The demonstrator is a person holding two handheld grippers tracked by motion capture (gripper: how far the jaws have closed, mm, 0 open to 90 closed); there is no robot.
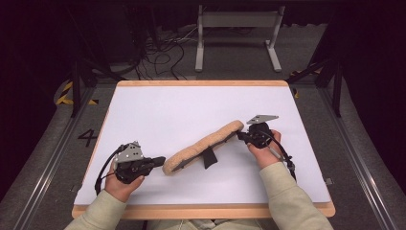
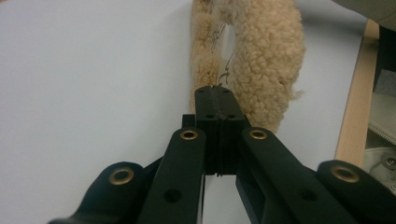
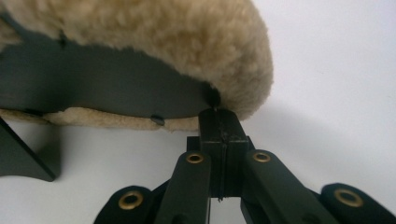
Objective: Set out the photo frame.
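The left hand-held gripper (image 1: 160, 160) was clenched on one end of the fuzzy tan pad (image 1: 203, 146). The right hand-held gripper (image 1: 241, 136) was clenched on the other end. The pad hung between them, over the white desk (image 1: 158, 110). I think they were stretching it; next they should pull evenly. No words could be read.

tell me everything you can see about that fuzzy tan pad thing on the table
The fleece pad is long and oval, tan and curly like sheepskin, with a dark flat backing and a black strap hanging near its middle. It lies slantwise on the white table. The shut left gripper meets its near end and the shut right gripper its far end; whether either pinches it is unclear.
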